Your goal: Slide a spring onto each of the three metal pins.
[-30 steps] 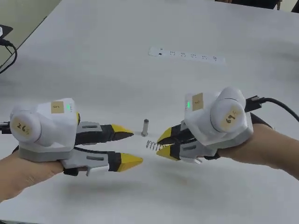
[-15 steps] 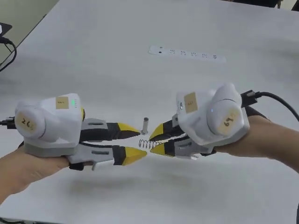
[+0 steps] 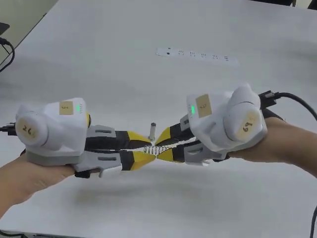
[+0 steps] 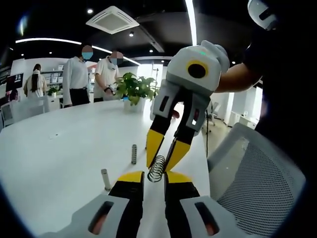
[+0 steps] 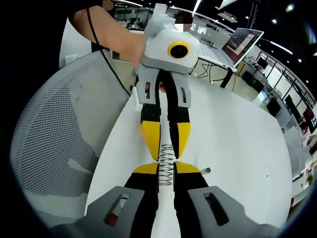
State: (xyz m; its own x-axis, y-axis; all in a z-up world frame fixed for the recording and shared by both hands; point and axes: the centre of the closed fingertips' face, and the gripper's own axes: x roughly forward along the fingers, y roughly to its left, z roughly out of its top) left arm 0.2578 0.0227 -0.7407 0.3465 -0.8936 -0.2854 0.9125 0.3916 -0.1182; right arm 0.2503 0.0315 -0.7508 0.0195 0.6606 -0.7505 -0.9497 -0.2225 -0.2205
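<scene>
Your left gripper (image 3: 148,150) lies low over the table (image 3: 99,59), jaws pointing right. They are drawn in to about the spring's width. The left end of the spring (image 3: 155,148) sits between their yellow tips. In the left gripper view the coil's end (image 4: 156,168) rests just above the narrow gap of your own jaws (image 4: 154,177). I cannot tell whether they press on it or only flank it.

The spring hangs level between the two grippers, clear of the table. A pin (image 3: 152,131) stands upright just behind it, not touching it. In the left gripper view a near pin (image 4: 105,179) stands to the left of your jaws. A far pin (image 4: 133,154) stands beyond it and looks ribbed, though it is too small to be sure.

Your right gripper (image 3: 163,148) points left, tip to tip with the other. Its jaws are nearly closed and hold the spring's right end. In the right gripper view the spring (image 5: 167,163) runs from between your own tips (image 5: 166,168) up to the left gripper's tips (image 5: 166,141).

A power strip (image 3: 193,53) lies well beyond, near the table's far side.
</scene>
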